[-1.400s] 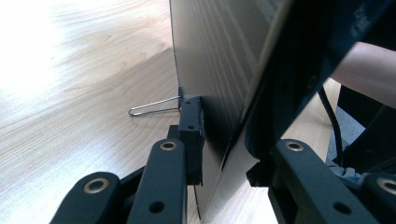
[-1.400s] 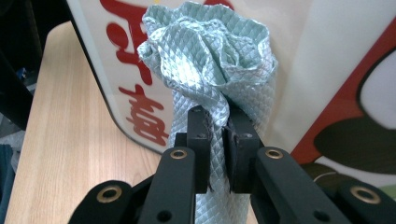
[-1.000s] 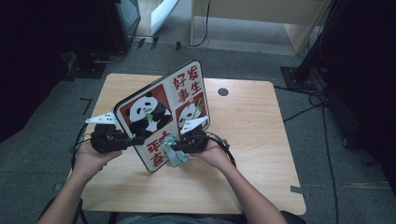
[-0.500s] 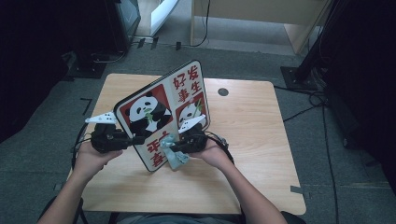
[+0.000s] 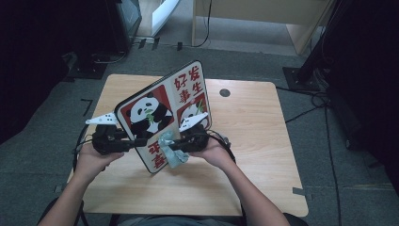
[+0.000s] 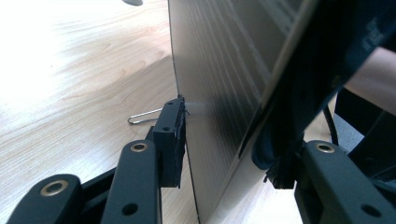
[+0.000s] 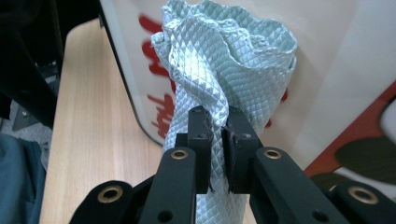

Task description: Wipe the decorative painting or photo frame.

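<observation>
Cloth [image 7: 219, 74] pinched in right gripper [image 7: 216, 135], against board [image 5: 162, 113].

A light wooden table [image 5: 263, 160] stands on grey carpet [image 5: 353, 188]. A small dark round spot [image 5: 225, 92], perhaps a cable hole, sits near its far edge. A wire paper clip [image 6: 144, 116] lies on the tabletop. Black cables [image 5: 324, 122] trail across the floor.

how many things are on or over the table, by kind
Panda-printed red and white rectangular board: 1
Pale green waffle-textured cloth: 1
Black hand-held gripper: 2, left, right
Bent silver wire clip: 1
Total: 5
</observation>
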`<state>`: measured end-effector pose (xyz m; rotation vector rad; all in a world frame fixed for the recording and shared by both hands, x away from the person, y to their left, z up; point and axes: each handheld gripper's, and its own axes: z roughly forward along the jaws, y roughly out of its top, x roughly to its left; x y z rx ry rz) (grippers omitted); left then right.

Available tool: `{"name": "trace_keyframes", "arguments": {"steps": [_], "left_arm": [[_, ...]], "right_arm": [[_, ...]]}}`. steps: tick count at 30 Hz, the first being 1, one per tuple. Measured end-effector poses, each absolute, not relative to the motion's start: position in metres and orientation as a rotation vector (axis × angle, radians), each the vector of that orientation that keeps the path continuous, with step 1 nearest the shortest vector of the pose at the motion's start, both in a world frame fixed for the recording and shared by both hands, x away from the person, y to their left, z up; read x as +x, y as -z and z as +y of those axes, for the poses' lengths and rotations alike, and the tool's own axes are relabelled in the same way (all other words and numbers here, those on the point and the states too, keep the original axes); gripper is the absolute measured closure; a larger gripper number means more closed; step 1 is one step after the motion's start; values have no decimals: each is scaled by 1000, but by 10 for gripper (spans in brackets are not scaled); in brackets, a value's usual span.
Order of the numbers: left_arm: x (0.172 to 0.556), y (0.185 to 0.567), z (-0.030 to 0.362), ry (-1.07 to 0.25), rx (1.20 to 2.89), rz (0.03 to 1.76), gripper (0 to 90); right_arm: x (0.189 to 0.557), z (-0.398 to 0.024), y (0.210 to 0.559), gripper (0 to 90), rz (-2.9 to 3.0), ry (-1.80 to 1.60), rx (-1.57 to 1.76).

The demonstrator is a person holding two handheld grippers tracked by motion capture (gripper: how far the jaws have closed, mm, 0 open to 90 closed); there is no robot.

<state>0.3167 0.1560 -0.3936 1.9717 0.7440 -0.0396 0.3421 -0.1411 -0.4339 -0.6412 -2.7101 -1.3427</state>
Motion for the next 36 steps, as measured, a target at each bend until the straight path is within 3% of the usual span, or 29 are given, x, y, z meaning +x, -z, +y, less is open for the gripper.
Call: {"name": "trace_keyframes", "arguments": {"steps": [10,14,23,36], "left_arm": [[306,392,166,42,1949,768,582],[301,391,168,37,1957,774,652],[295,394,174,34,1933,811,659],[296,397,167,19,1958,824,766]], "right_arm": [[343,-134,389,832,-2697,1479,-586],[344,-130,374,831,-2690,1520,-550],[349,-127,340,831,-2671,1640,-508],[359,-117,316,831,-2667,1732,-462]]}}
